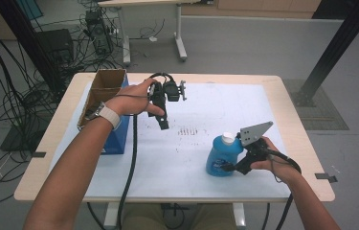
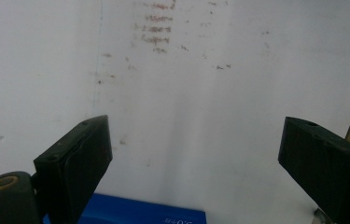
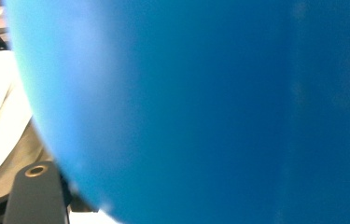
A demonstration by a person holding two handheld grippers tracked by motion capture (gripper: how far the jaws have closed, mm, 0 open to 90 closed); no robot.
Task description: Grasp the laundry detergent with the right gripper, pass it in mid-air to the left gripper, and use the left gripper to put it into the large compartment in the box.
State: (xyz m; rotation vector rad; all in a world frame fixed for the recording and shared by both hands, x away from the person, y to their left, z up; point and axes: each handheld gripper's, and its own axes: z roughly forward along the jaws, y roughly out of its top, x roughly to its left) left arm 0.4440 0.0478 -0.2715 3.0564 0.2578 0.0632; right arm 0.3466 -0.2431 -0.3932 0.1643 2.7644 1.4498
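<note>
At the near right of the bench (image 1: 282,96), a blue bottle (image 1: 221,157) with a white cap stands upright on the white sheet (image 1: 215,105), and the right gripper (image 1: 232,166) is pushed in against its lower body from the side. In the right gripper view the blue wall of the bottle sits so close to the camera that the pads are hidden, so I cannot tell whether they press on it yet; the bottle is between the jaws, low on its widest part, probably so it stays upright when lifted. The left gripper (image 1: 162,122) hangs above the middle of the sheet, pointing down, its jaws spread wide with nothing between them. It seems parked there to leave the other hand room while being close to the open cardboard box (image 1: 101,91) at the far left, which leans on a blue box (image 1: 119,136) and looks like the likely place for the bottle.
</note>
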